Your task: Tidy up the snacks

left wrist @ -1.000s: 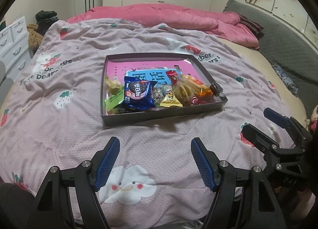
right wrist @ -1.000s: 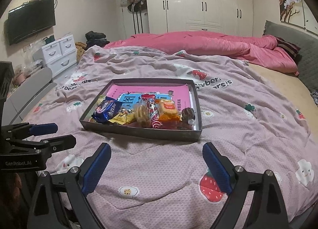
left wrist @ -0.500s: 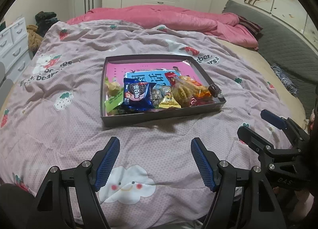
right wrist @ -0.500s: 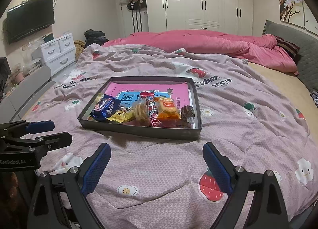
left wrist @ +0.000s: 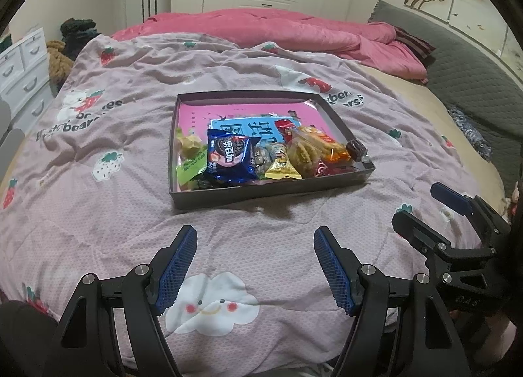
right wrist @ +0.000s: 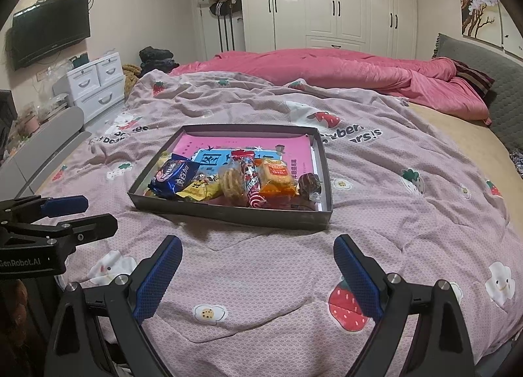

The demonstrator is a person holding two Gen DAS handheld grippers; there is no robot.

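Note:
A shallow dark box (left wrist: 255,190) (right wrist: 228,212) lies on the bed with a pink book inside and several snacks piled along its near side. A blue cookie pack (left wrist: 230,156) (right wrist: 173,176) lies at the left, a yellow packet (left wrist: 282,169) (right wrist: 199,192) beside it, then a clear biscuit bag (left wrist: 305,154), an orange pack (right wrist: 278,177) and a dark wrapped candy (left wrist: 358,149) (right wrist: 309,182) at the right. My left gripper (left wrist: 255,262) (right wrist: 75,210) hovers open over the quilt, short of the box. My right gripper (right wrist: 258,275) (left wrist: 421,210) is open too, with nothing between its fingers.
The pink printed quilt (left wrist: 114,213) covers the bed around the box. A rumpled pink duvet (right wrist: 327,73) lies at the far end. A grey headboard cushion (left wrist: 467,82) runs along the right, and white drawers (right wrist: 94,82) stand at the left.

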